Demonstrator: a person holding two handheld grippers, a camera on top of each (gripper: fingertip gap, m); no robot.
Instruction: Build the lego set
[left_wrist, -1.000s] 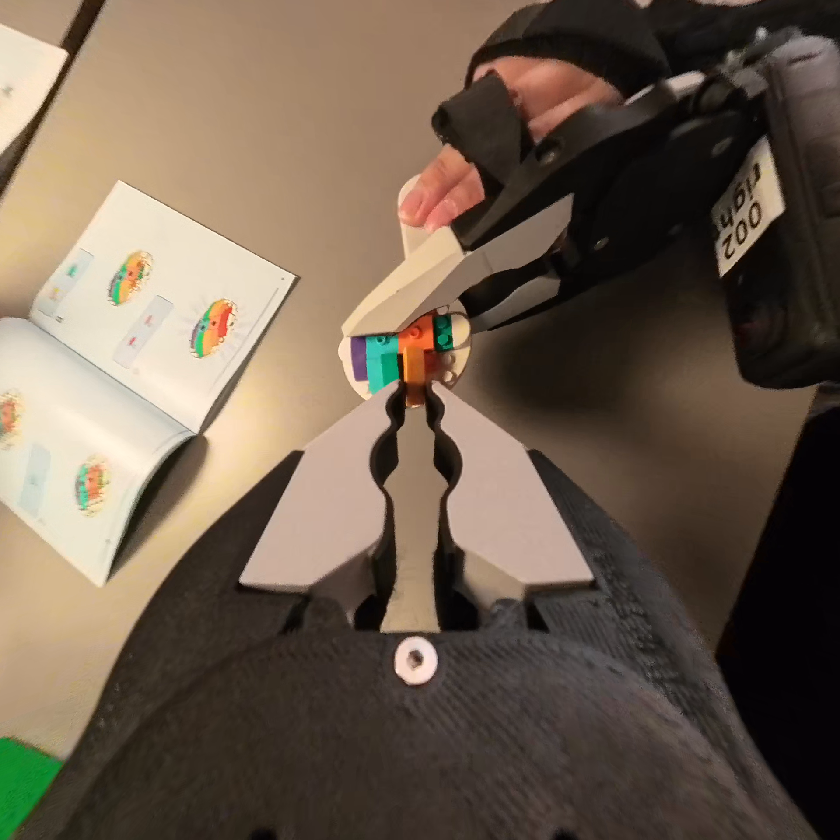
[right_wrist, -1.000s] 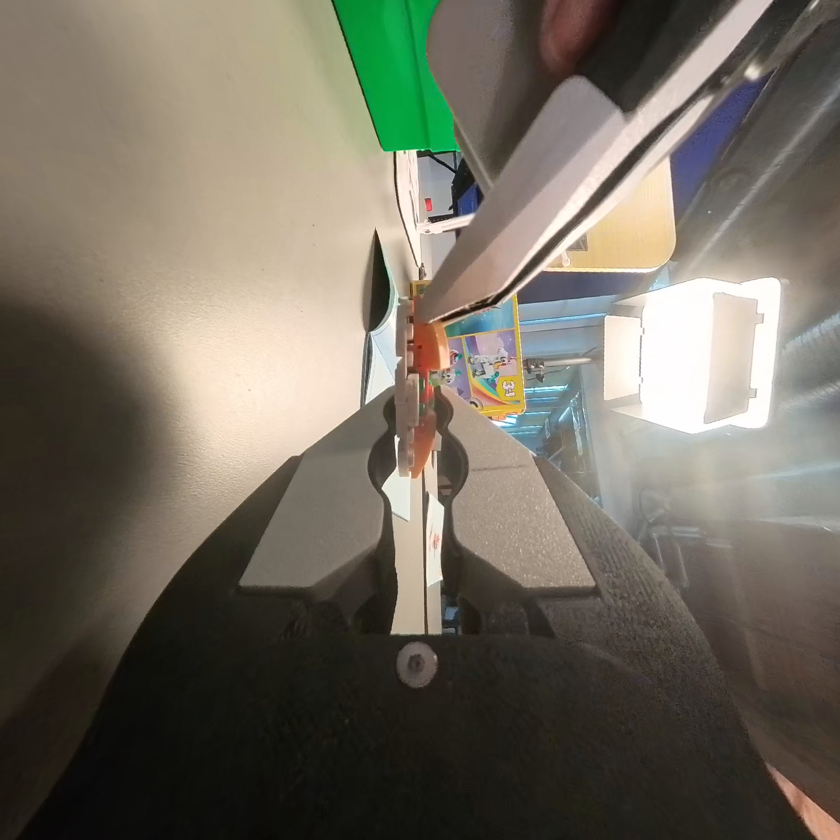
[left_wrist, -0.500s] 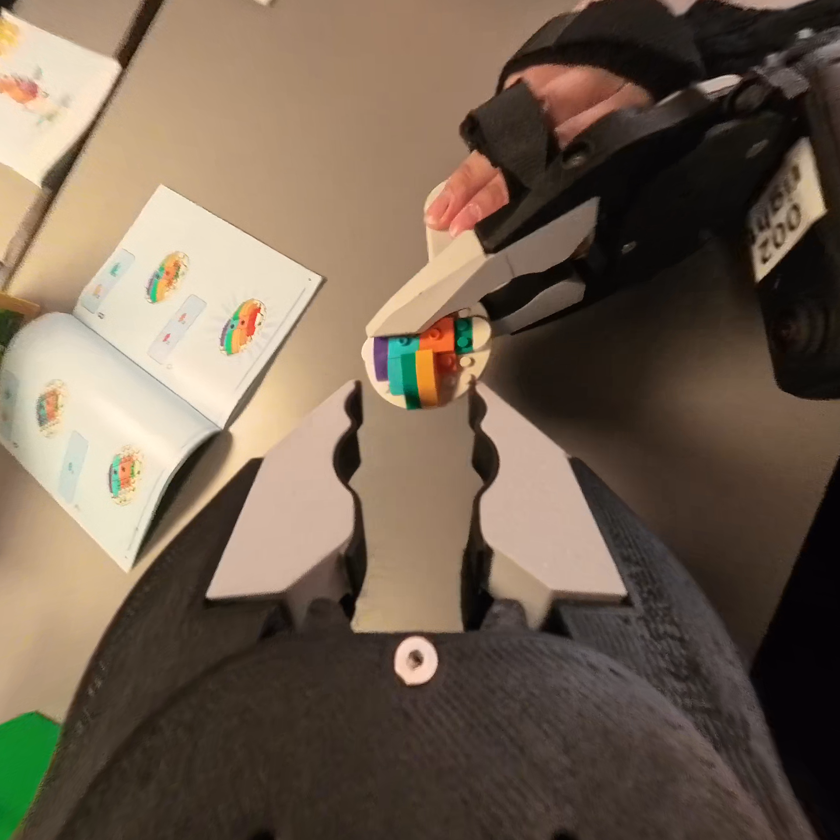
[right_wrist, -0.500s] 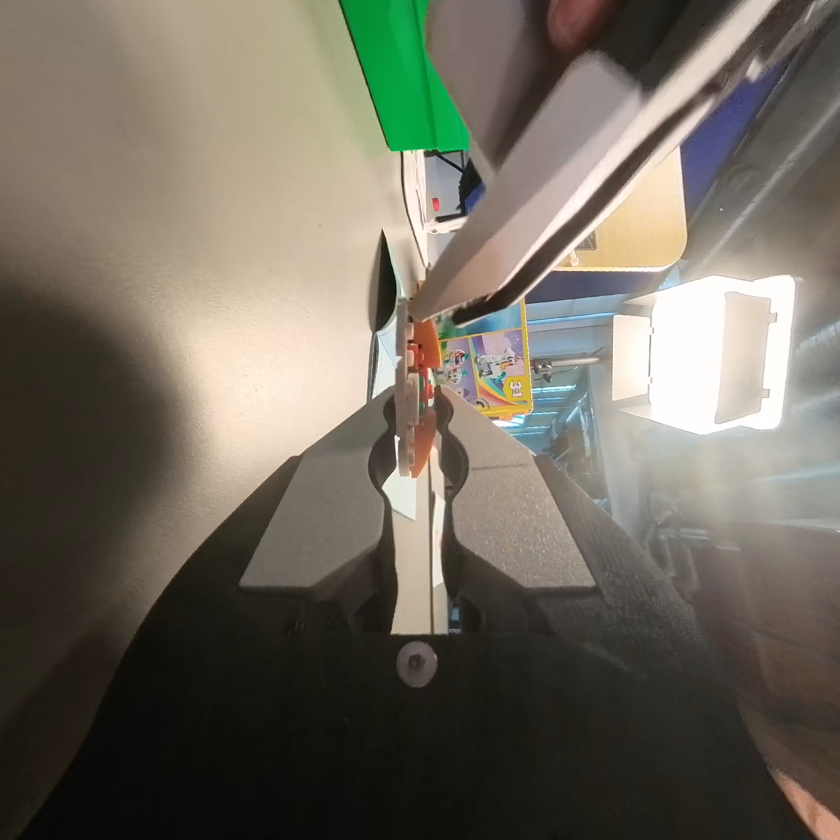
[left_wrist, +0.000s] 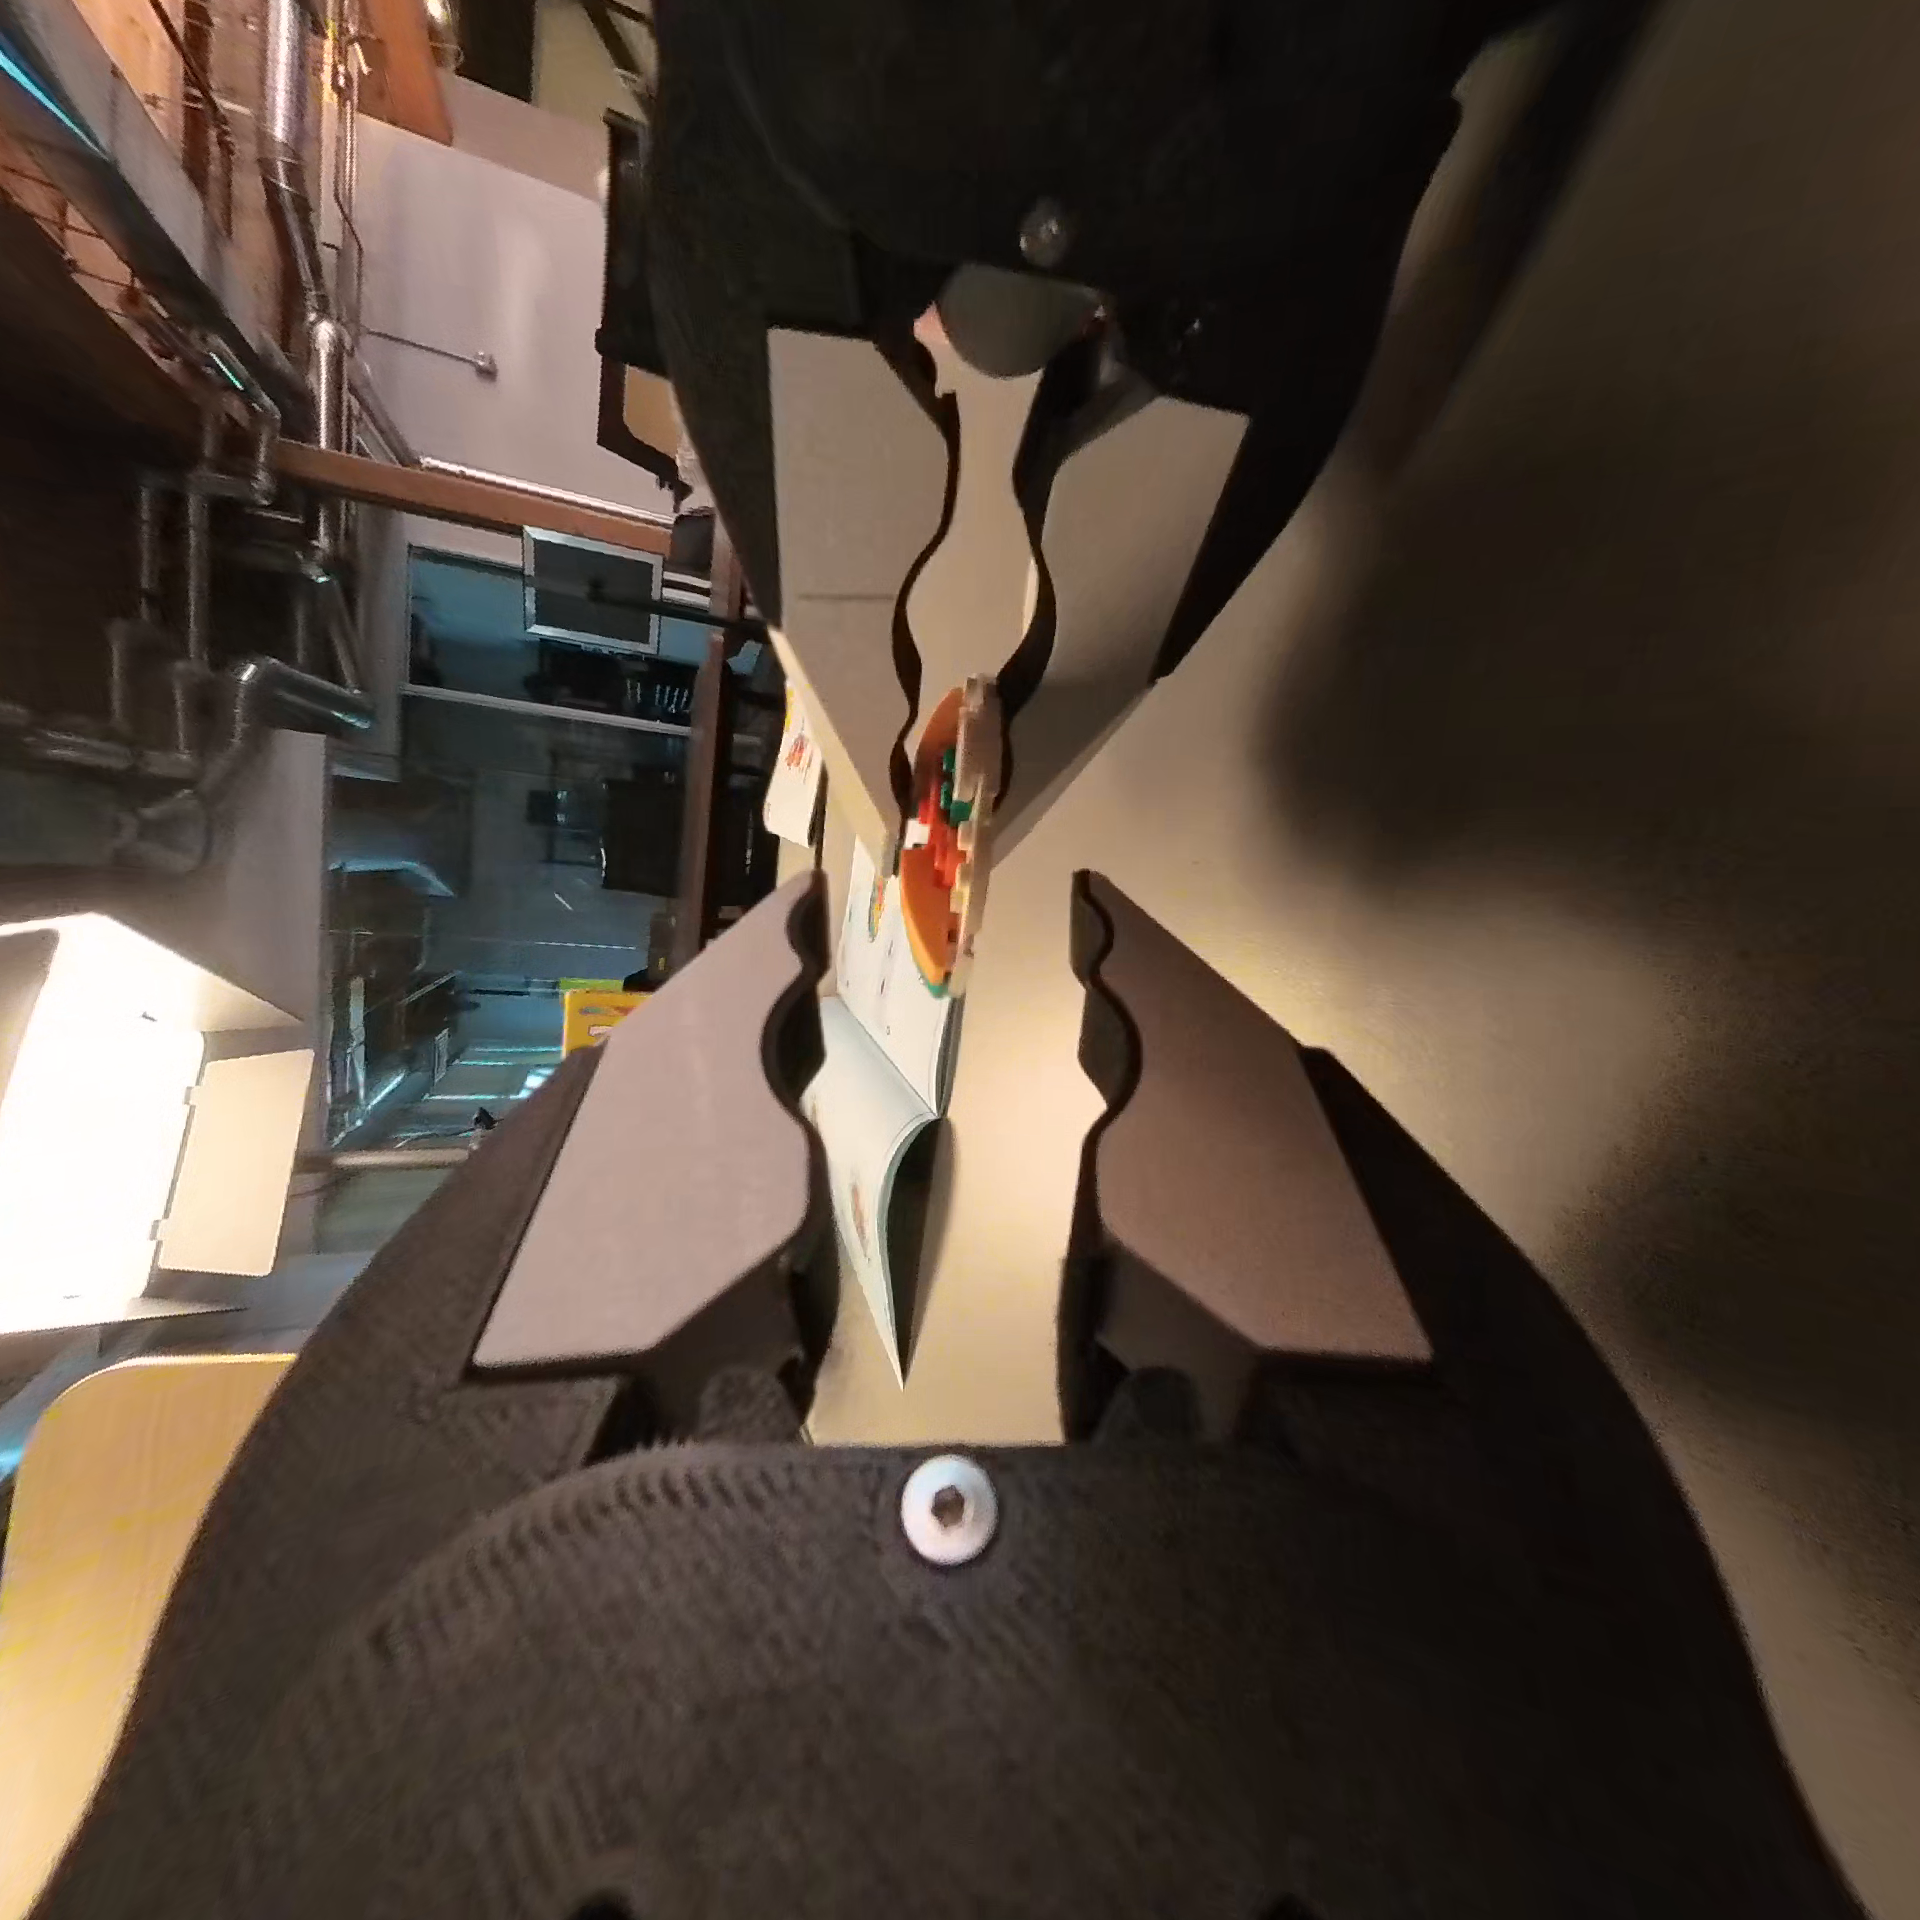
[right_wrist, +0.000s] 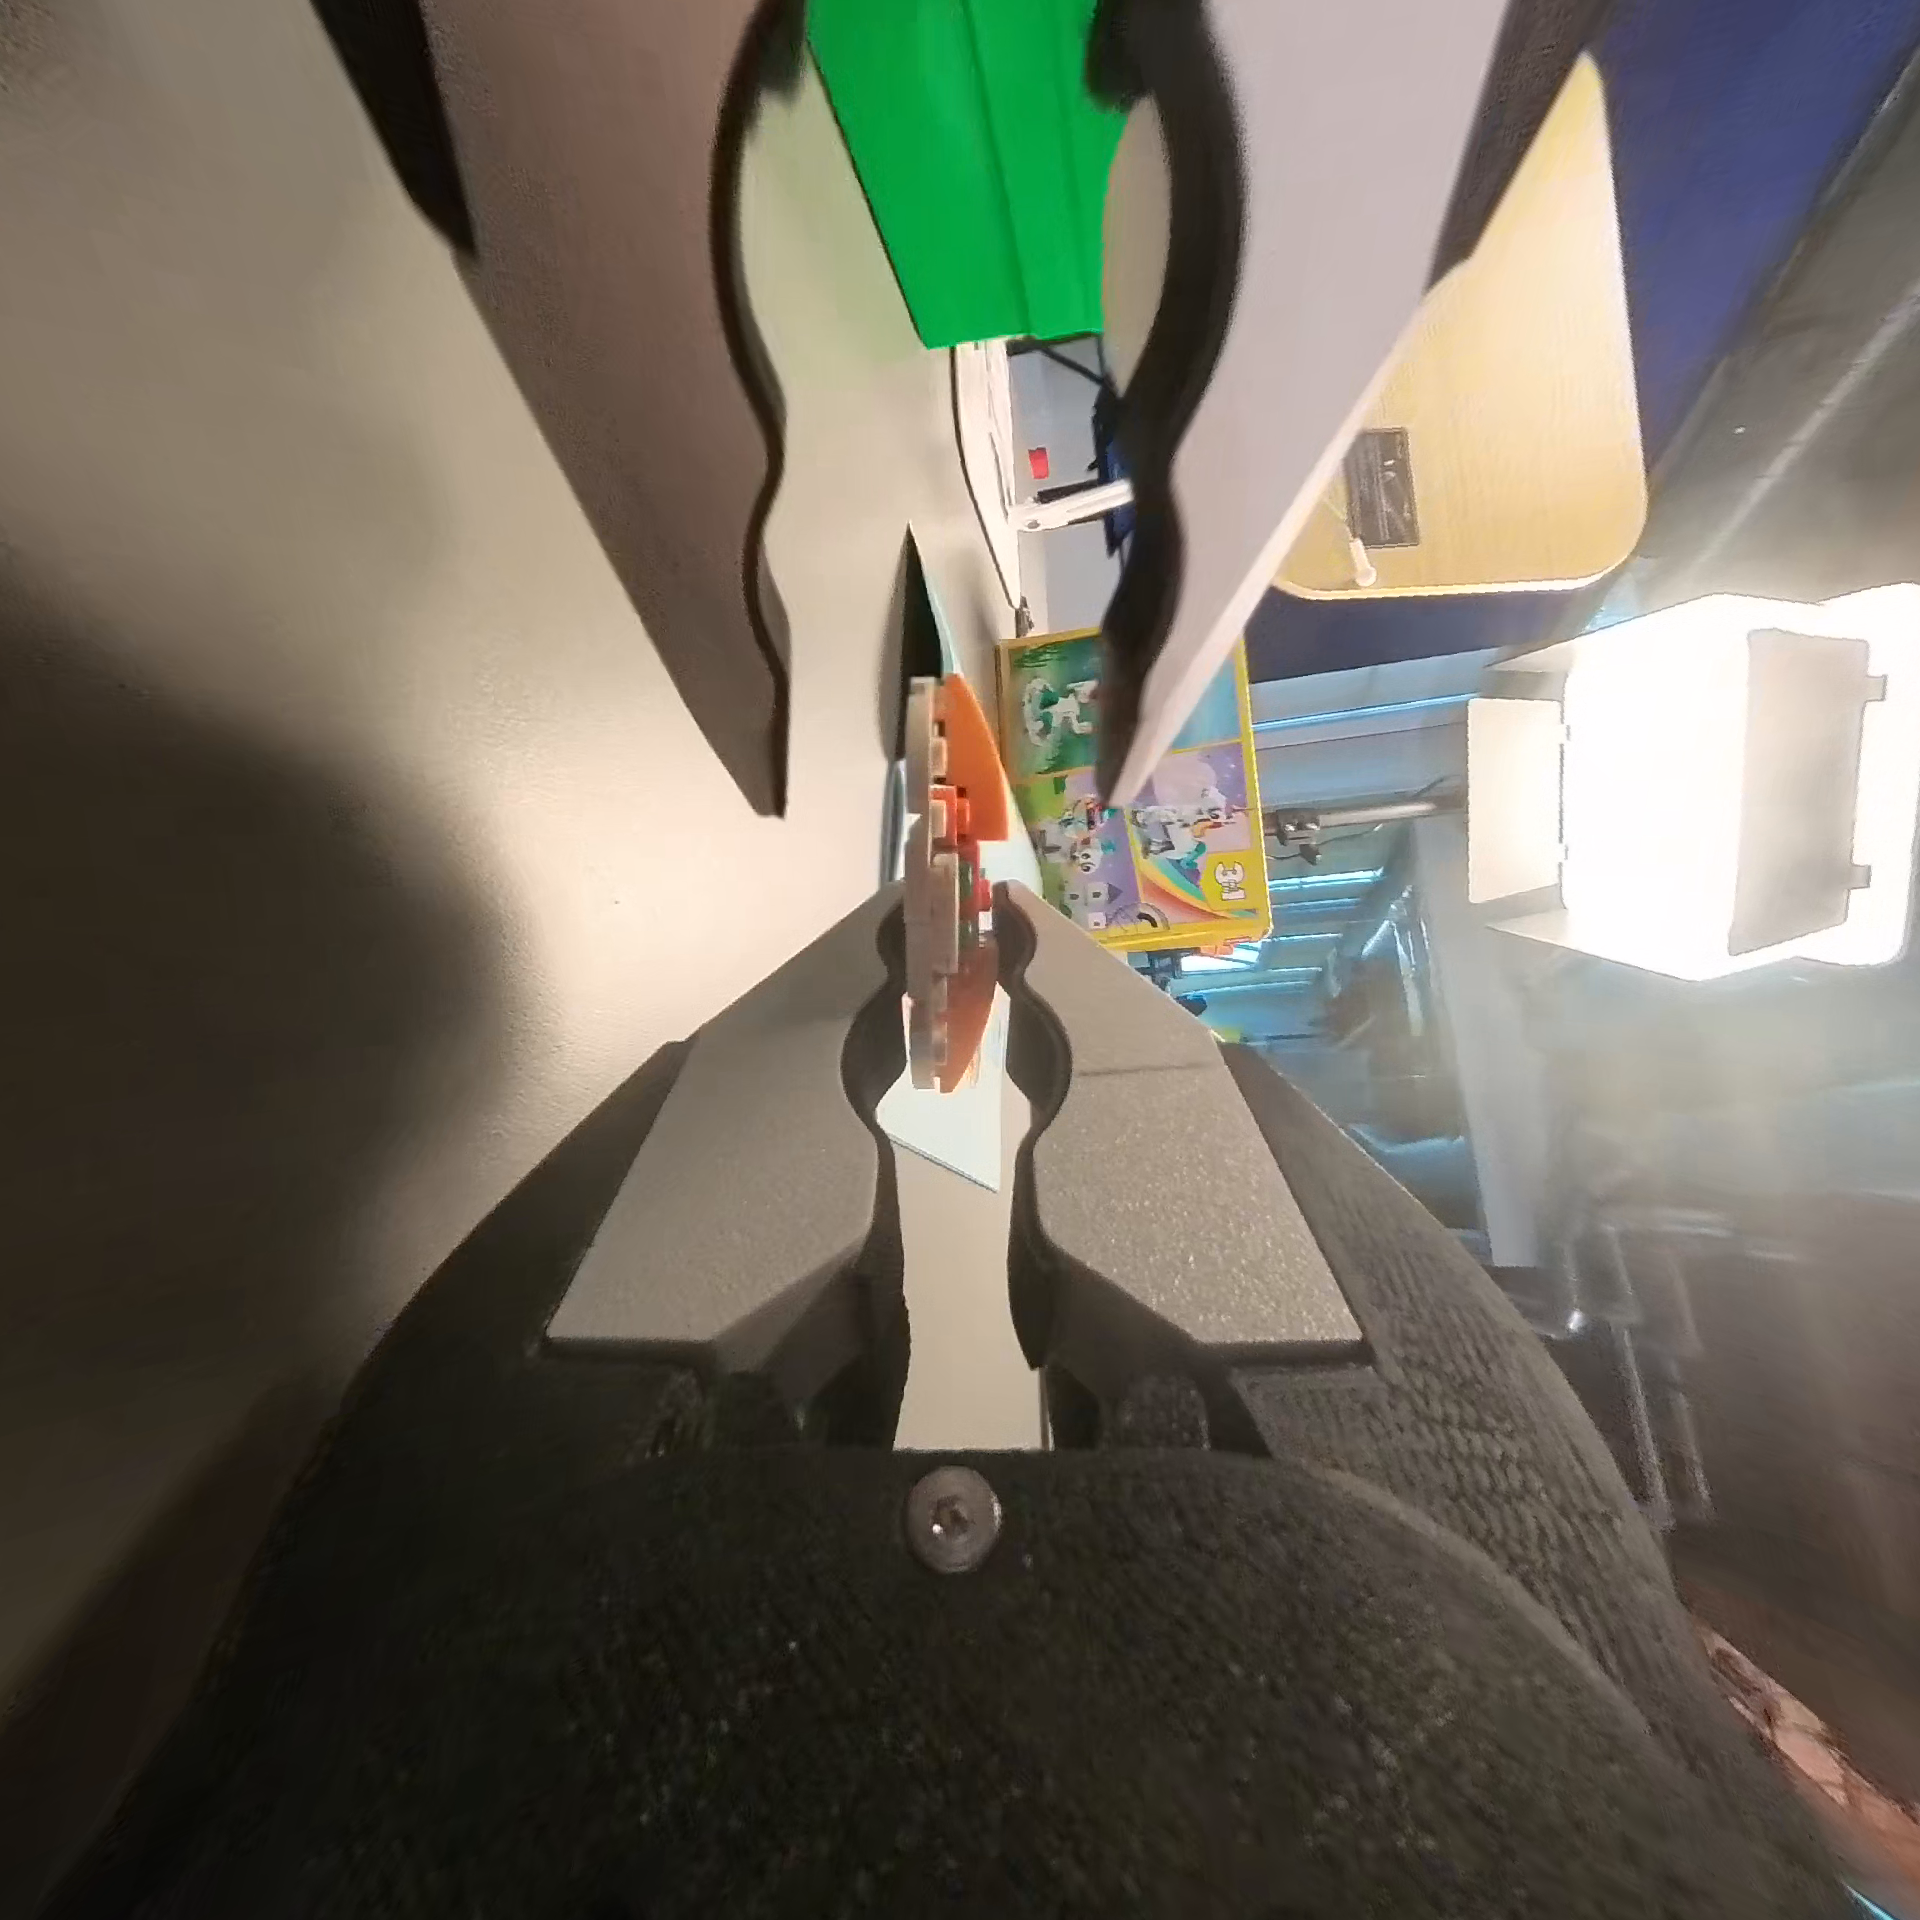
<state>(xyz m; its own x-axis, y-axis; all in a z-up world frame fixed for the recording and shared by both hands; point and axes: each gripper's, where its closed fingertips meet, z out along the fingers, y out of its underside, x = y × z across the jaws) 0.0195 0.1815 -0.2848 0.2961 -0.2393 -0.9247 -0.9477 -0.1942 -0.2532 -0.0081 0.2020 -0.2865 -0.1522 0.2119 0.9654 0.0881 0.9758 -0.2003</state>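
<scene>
The lego build (right_wrist: 961, 758) is a round tan plate with orange, red and green bricks on it, seen edge-on. My right gripper (right_wrist: 948, 904) is shut on its lower part and holds it above the table. My left gripper (left_wrist: 951, 881) is open and empty and faces the right one head-on. Its fingertips stand on either side of the build's free edge (left_wrist: 935, 914) without touching it. The right gripper (left_wrist: 940, 847) comes in from the top of the left wrist view. The left gripper (right_wrist: 940, 805) comes in from the top of the right wrist view.
An open instruction booklet (left_wrist: 883, 1143) lies on the grey table (left_wrist: 1558, 935) behind the grippers. A yellow lego box (right_wrist: 1143, 800) stands beyond it. A green object (right_wrist: 977, 208) lies farther off on the table. A bright light panel (right_wrist: 1683, 779) shines at the side. Both grippers' tips are close together, under 4 cm apart.
My left gripper opened and let go of the orange piece, leaving it on the build. It then swung round to face the right gripper. The right gripper kept its hold.
</scene>
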